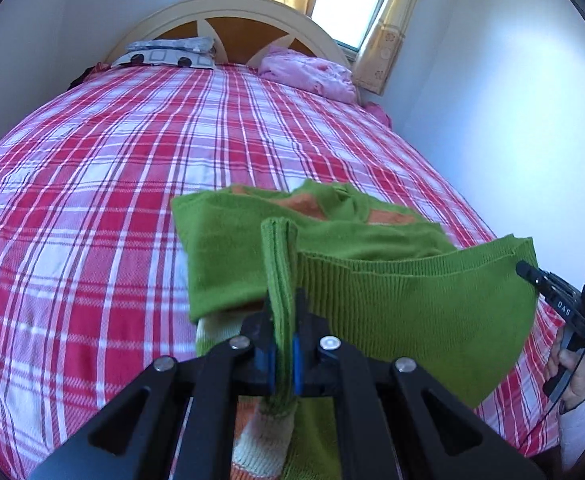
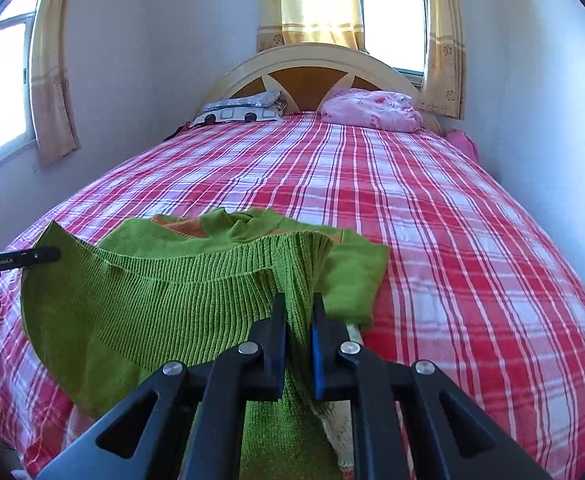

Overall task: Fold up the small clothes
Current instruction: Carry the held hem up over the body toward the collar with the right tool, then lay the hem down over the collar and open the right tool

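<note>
A small green knitted sweater [image 1: 412,300] with orange and cream stripes lies near the foot of the bed. Its ribbed hem is lifted off the bedspread and stretched between both grippers. My left gripper [image 1: 282,312] is shut on one corner of the hem, which stands up between its blue pads. My right gripper [image 2: 298,316] is shut on the other corner of the sweater [image 2: 152,300]. The far part of the sweater rests on the bed, with its sleeves folded in. The right gripper [image 1: 526,270] shows at the edge of the left wrist view, and the left gripper [image 2: 50,255] shows in the right wrist view.
The bed [image 2: 452,240] has a red, pink and white checked cover. Two pillows, a pink one [image 2: 372,110] and a patterned one [image 2: 244,110], lie by the curved headboard [image 2: 312,64]. Walls stand close on both sides, with curtained windows behind. A hand [image 1: 572,372] holds the right gripper's handle.
</note>
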The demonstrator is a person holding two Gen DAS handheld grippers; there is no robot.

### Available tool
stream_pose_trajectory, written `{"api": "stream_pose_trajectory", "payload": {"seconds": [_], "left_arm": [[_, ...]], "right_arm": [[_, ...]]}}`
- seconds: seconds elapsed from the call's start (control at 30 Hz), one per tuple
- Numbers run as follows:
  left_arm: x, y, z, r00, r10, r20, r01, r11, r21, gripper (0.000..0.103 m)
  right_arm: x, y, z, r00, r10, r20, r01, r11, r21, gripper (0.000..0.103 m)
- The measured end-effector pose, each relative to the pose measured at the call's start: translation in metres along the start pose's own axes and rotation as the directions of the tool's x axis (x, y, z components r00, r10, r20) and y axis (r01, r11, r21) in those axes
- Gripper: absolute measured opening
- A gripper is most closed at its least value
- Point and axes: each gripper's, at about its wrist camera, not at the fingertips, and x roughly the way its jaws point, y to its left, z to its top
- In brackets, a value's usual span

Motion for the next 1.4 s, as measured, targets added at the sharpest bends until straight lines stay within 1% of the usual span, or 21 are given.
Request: {"api": "stream_pose_trajectory", "payload": {"seconds": [0.1, 0.37, 0.57, 0.7, 0.8, 0.83, 0.9, 0.97, 1.03, 1.13, 1.17, 1.23, 1.27, 1.3, 1.33, 1.4], "left_arm": [[0.01, 0.004, 0.01, 1.0, -0.008, 0.006, 0.008, 1.0, -0.029, 0.005], [0.031, 0.009, 0.034, 1.0, -0.007, 0.028, 0.009, 0.998, -0.06, 0.005], [0.05, 0.022, 0.057, 0.999, -0.003, 0.047, 0.007, 0.994, -0.106, 0.005], [0.066, 0.028, 0.075, 0.998, 0.01, 0.064, -0.002, 0.992, -0.124, 0.005], [0.081, 0.031, 0.085, 0.997, 0.02, 0.071, -0.01, 0.99, -0.14, 0.005], [0.087, 0.033, 0.088, 0.997, 0.02, 0.072, -0.009, 0.989, -0.146, 0.005], [0.1, 0.036, 0.092, 0.997, 0.039, 0.069, -0.028, 0.988, -0.154, 0.005], [0.112, 0.04, 0.091, 0.997, 0.054, 0.047, -0.046, 0.985, -0.165, 0.005], [0.122, 0.045, 0.086, 0.998, 0.067, 0.021, -0.062, 0.984, -0.169, 0.005], [0.131, 0.052, 0.079, 0.998, 0.069, -0.001, -0.068, 0.982, -0.177, 0.005], [0.132, 0.055, 0.077, 0.998, 0.062, -0.006, -0.062, 0.98, -0.189, 0.005], [0.134, 0.058, 0.074, 0.998, 0.054, -0.01, -0.055, 0.977, -0.204, 0.005], [0.135, 0.058, 0.073, 0.998, 0.054, -0.011, -0.055, 0.977, -0.205, 0.005], [0.135, 0.057, 0.072, 0.998, 0.058, -0.012, -0.059, 0.978, -0.2, 0.005], [0.135, 0.056, 0.072, 0.998, 0.063, -0.011, -0.064, 0.979, -0.194, 0.005], [0.136, 0.055, 0.071, 0.998, 0.07, -0.009, -0.07, 0.98, -0.188, 0.006]], "right_arm": [[0.01, 0.0, 0.008, 1.0, -0.006, 0.001, 0.006, 1.0, -0.013, 0.01], [0.04, -0.007, 0.027, 1.0, -0.023, 0.0, 0.023, 0.999, -0.029, 0.01], [0.067, -0.015, 0.045, 0.999, -0.036, 0.002, 0.036, 0.998, -0.044, 0.01], [0.092, -0.02, 0.065, 0.998, -0.061, 0.016, 0.062, 0.996, -0.07, 0.01], [0.114, -0.028, 0.082, 0.993, -0.115, 0.04, 0.118, 0.99, -0.078, 0.01], [0.122, -0.033, 0.088, 0.99, -0.133, 0.046, 0.136, 0.988, -0.07, 0.01], [0.136, -0.044, 0.096, 0.99, -0.138, 0.04, 0.14, 0.99, -0.031, 0.01], [0.151, -0.056, 0.097, 0.991, -0.131, -0.001, 0.131, 0.991, 0.017, 0.01], [0.155, -0.064, 0.091, 0.994, -0.102, -0.026, 0.103, 0.992, 0.075, 0.01], [0.157, -0.08, 0.077, 0.997, 0.022, -0.067, -0.01, 0.984, 0.179, 0.01], [0.161, -0.086, 0.072, 0.993, 0.073, -0.092, -0.051, 0.974, 0.219, 0.01], [0.172, -0.096, 0.062, 0.975, 0.171, -0.14, -0.121, 0.944, 0.308, 0.011], [0.176, -0.097, 0.059, 0.968, 0.195, -0.156, -0.135, 0.934, 0.331, 0.011], [0.182, -0.098, 0.057, 0.959, 0.218, -0.18, -0.146, 0.927, 0.345, 0.021], [0.186, -0.095, 0.056, 0.956, 0.22, -0.195, -0.145, 0.929, 0.341, 0.046], [0.191, -0.088, 0.057, 0.958, 0.207, -0.198, -0.14, 0.941, 0.307, 0.069]]}}
